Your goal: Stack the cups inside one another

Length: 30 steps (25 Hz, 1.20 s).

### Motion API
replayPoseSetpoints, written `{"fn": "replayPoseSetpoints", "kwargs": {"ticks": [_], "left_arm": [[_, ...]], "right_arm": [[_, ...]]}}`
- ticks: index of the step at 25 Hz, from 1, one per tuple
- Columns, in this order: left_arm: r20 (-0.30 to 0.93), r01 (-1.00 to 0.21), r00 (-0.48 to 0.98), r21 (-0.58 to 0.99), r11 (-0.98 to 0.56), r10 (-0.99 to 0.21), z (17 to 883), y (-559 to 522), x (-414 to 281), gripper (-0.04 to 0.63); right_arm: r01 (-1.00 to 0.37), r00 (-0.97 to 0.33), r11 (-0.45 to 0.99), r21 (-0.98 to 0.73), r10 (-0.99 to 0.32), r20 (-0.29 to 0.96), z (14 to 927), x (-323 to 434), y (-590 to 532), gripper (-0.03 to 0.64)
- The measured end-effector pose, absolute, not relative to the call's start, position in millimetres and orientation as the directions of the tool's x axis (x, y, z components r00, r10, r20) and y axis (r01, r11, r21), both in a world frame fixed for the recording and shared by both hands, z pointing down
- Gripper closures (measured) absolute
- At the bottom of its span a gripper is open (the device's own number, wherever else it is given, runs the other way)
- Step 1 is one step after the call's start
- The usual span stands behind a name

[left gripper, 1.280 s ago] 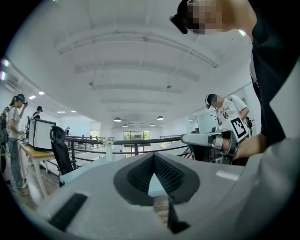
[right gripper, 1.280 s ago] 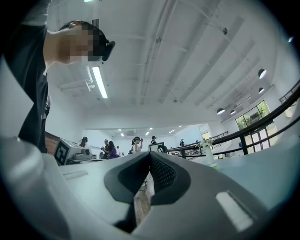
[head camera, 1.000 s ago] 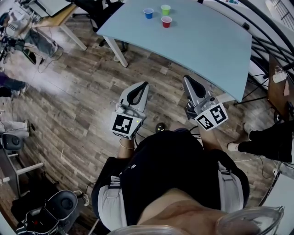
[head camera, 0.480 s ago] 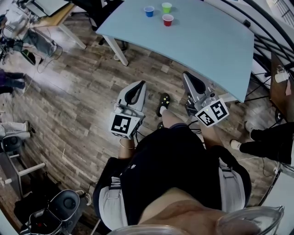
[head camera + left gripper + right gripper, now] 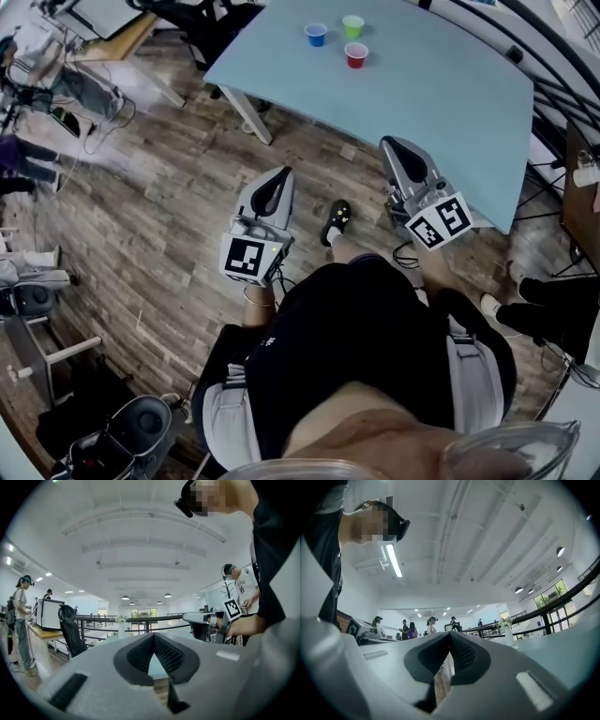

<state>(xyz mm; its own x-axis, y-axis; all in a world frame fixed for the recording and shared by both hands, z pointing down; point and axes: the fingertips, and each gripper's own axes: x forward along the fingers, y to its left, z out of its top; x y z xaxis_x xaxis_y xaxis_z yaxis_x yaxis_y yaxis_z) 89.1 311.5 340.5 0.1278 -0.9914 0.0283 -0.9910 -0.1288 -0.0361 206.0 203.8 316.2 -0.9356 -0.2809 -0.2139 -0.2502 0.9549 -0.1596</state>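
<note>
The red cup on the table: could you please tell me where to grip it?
Probably across its upper wall, from the near side: the red cup stands upright, mouth up, with the blue cup and green cup beyond it.

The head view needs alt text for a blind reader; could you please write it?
From above, a person points the left gripper and right gripper, both shut and empty, towards a pale blue table. A blue cup, a green cup and a red cup stand apart on it, unstacked.
</note>
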Motion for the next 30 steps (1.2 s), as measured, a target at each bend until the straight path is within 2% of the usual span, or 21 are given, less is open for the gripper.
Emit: {"fn": "replayPoseSetpoints", "kwargs": {"ticks": [18, 30], "left_arm": [[0.049, -0.99, 0.133, -0.044, -0.135, -0.99, 342, 168, 8, 0.603], [0.074, -0.981, 0.183, -0.052, -0.187, -0.98, 346, 76, -22, 0.603]], "right_arm": [[-0.278, -0.926, 0.946, -0.17, -0.31, -0.213, 332, 132, 61, 0.617], [-0.337, -0.907, 0.926, -0.173, -0.368, -0.204, 337, 109, -22, 0.617]]}}
